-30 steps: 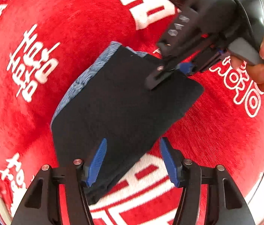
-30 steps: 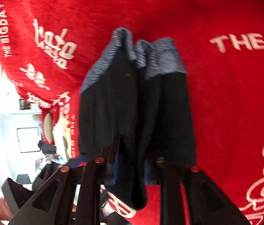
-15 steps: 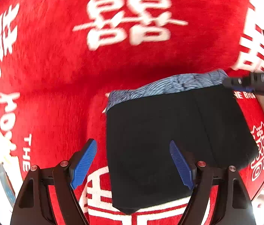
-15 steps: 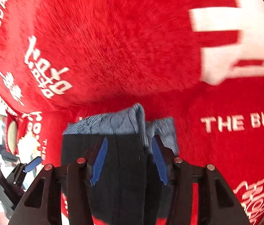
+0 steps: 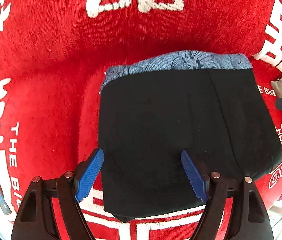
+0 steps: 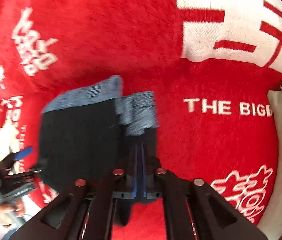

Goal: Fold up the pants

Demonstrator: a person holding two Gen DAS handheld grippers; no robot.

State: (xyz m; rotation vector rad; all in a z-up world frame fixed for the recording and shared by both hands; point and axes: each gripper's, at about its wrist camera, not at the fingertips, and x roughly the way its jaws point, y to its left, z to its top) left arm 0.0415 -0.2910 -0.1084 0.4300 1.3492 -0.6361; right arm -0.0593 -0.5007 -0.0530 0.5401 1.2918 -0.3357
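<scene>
A red blanket [image 5: 47, 64] with white lettering covered the surface. On it lay the folded black pants [image 5: 171, 132] (blue patterned waistband at the far edge). The left tool [image 5: 142, 174] hung over their near edge, blue pads spread wide apart. The right tool [image 6: 139, 160] was closed, its pads pinching the pants' right-hand fold.
</scene>
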